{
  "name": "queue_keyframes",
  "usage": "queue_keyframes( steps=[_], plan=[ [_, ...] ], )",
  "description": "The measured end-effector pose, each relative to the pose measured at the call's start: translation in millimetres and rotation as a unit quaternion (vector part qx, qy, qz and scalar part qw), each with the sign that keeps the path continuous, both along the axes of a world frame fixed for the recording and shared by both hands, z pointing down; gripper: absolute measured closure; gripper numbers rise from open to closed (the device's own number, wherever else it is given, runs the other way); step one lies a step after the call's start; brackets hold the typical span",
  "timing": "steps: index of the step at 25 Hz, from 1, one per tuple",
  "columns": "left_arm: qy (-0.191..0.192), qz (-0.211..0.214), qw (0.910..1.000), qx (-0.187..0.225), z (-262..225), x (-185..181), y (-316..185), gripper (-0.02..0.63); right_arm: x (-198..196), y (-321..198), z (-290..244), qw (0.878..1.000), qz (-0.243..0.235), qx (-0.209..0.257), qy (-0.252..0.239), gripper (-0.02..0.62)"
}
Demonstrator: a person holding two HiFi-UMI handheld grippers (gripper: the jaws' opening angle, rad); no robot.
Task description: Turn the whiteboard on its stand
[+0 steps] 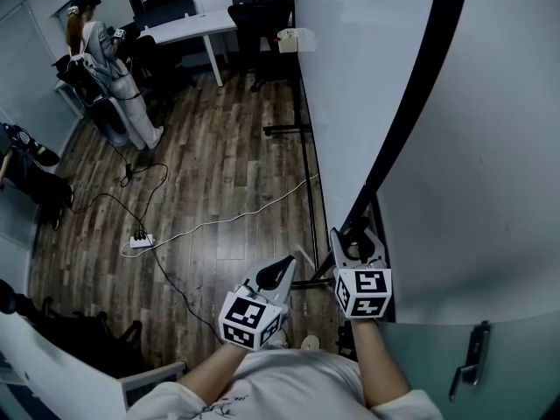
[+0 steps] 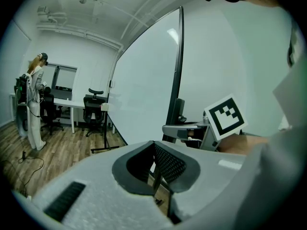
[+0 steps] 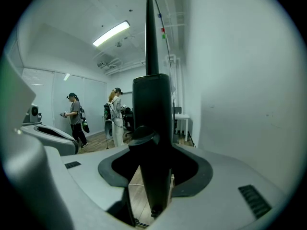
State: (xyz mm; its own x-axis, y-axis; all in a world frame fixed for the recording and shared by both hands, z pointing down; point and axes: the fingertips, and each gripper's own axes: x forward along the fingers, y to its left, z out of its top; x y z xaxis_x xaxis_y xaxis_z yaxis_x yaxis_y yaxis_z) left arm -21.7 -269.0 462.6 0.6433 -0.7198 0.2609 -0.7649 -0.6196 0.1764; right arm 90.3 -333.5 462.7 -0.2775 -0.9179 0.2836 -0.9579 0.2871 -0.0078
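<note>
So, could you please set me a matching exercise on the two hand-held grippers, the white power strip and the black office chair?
Things: 1 left hand-held gripper; 2 right hand-held gripper; 3 white power strip; 4 black office chair.
States: A by the white desk; B jaws together, empty; C on the wooden floor; D jaws apart around the whiteboard's black frame.
Pairs: 1-B; 2-D; 3-C; 4-A.

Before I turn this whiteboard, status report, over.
Left hand-held gripper shut, empty. Right hand-held gripper open around whiteboard edge. White cable on floor by stand.
</note>
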Motion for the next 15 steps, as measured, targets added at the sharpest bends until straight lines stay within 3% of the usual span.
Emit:
queue_keyframes(
  steps=[15],
  plan=[
    [0.000, 0.001, 1.0000, -0.002, 0, -1, 22, 0.595, -1, 18, 0, 1.000, 0.000, -0.002, 0.005, 0.404]
  ],
)
